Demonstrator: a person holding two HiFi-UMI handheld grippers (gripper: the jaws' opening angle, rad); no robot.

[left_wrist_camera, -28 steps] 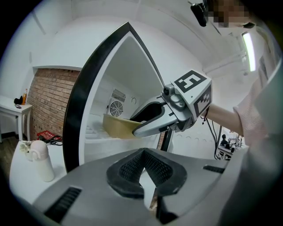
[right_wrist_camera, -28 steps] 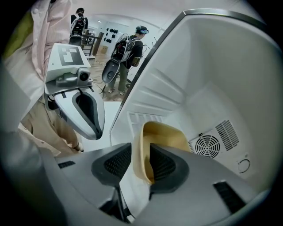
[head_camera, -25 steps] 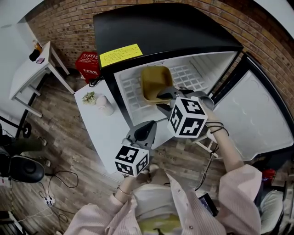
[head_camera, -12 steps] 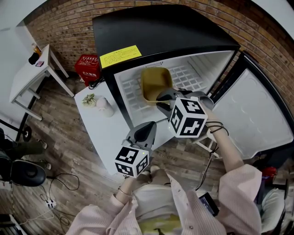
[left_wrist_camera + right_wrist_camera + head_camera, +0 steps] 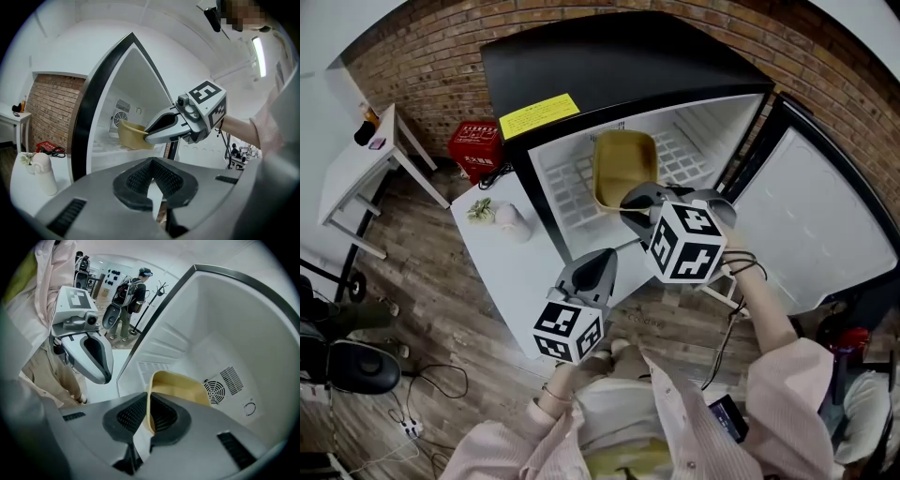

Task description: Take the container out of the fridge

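A yellow container (image 5: 623, 164) stands on the wire shelf inside the open fridge (image 5: 619, 56). My right gripper (image 5: 630, 200) reaches into the fridge at the container's near edge. In the right gripper view the container's (image 5: 180, 383) thin rim runs between the two pads of the right gripper (image 5: 147, 413), whose jaws are closing and press on it. My left gripper (image 5: 602, 258) hangs lower, outside the fridge and over the white table, with nothing in it. Its jaws (image 5: 151, 161) meet at the tips. The left gripper view shows the right gripper (image 5: 146, 136) at the container (image 5: 129, 136).
The fridge door (image 5: 825, 225) stands swung open on the right. A white table (image 5: 502, 272) left of the fridge carries a white bottle (image 5: 514, 217) and a small plant (image 5: 481, 202). A red box (image 5: 478, 141) sits on the floor by the brick wall.
The right gripper has stayed at the container's near rim. The whole head view has shifted slightly. The left gripper has hardly moved.
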